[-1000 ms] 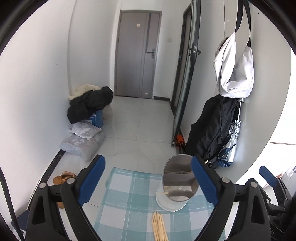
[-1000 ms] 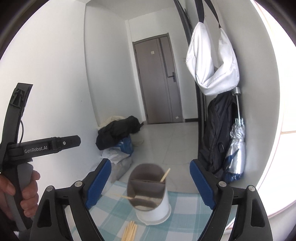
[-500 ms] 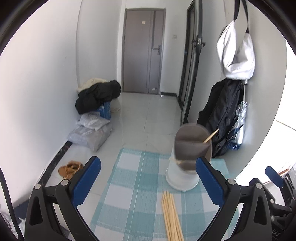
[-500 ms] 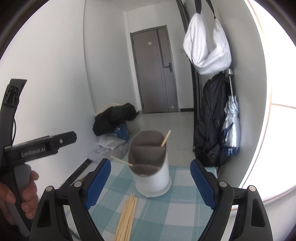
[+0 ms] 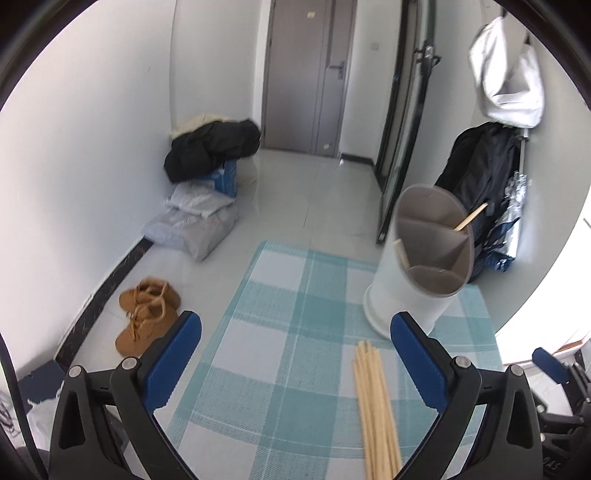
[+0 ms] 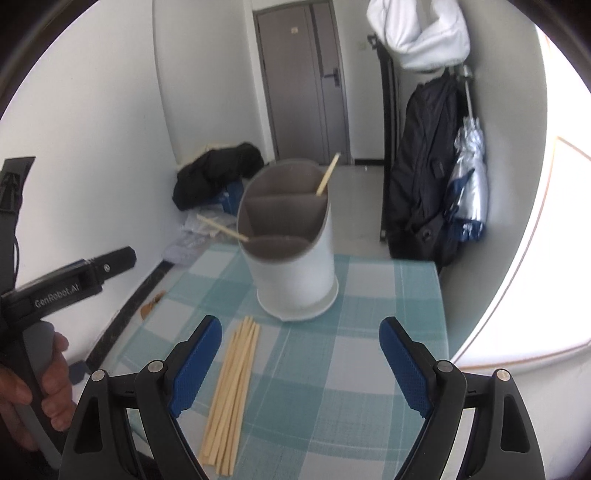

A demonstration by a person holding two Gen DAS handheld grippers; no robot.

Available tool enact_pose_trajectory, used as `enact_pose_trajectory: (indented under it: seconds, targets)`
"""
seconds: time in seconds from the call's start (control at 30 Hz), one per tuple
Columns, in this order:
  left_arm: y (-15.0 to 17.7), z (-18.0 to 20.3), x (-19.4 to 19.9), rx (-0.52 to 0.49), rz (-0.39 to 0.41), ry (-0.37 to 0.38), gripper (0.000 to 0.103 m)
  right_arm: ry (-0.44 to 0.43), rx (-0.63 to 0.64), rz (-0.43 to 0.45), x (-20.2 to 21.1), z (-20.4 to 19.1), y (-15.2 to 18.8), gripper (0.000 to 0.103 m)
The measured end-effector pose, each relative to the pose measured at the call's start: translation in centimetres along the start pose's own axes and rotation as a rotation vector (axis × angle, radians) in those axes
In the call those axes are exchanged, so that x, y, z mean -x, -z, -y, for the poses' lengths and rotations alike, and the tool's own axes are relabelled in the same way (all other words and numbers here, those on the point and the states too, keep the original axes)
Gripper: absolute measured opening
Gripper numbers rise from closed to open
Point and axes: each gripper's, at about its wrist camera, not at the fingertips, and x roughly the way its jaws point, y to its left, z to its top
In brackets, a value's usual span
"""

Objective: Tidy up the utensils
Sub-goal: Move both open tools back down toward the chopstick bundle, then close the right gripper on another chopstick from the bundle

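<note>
Chopsticks lie on the tablecloth, before the holder.

A home's entry hall. Straight ahead of the grippers a grey door closes a tiled floor. To the right a white bag, a black coat and a folded umbrella hang on the wall. Left, below, lie brown boots and a clothes pile. Nearest is a checked cloth.
</note>
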Motion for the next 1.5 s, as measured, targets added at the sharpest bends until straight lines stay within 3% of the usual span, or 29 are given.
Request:
enact_pose_trajectory:
  seconds: [0.13,0.2,0.27,0.47,0.63,0.73,0.97,1.3,1.43,1.5]
  targets:
    - [0.1,-1.4,-1.0,0.032,-0.030,-0.024,0.100,-0.012,0.046,-0.118,-3.3,-0.6,0.5,0.086]
    - [0.0,-2.1,-1.4,0.051,-0.047,-0.033,0.100,-0.007,0.086,-0.190,-5.4,-1.3,1.0,0.082]
    - [0.0,-2.9,-1.8,0.074,-0.069,-0.032,0.100,-0.011,0.116,-0.239,-7.0,-2.2,1.3,0.070]
    - [-0.1,-4.2,-2.5,0.100,-0.100,-0.043,0.100,-0.033,0.170,-0.370,-11.5,-4.0,2.7,0.057]
    - [-0.1,-5.2,-3.2,0.123,-0.126,-0.038,0.100,-0.016,0.141,-0.390,-12.6,-4.3,3.2,0.048]
    - [-0.1,-5.6,-3.5,0.130,-0.134,-0.039,0.100,-0.013,0.157,-0.397,-12.5,-4.8,3.2,0.034]
    - [-0.3,-6.2,-3.5,0.164,-0.150,-0.023,0.100,0.010,0.233,-0.417,-12.7,-5.9,2.9,0.030]
    - [-0.4,-7.1,-3.9,0.196,-0.166,-0.029,0.100,-0.013,0.233,-0.468,-14.9,-6.8,1.6,0.028]
    - [-0.4,-7.4,-4.0,0.209,-0.175,-0.024,0.100,-0.021,0.220,-0.481,-14.9,-6.0,1.7,0.013]
    - [-0.4,-7.4,-3.9,0.215,-0.177,-0.017,0.100,-0.030,0.218,-0.493,-14.4,-5.5,2.0,0.012]
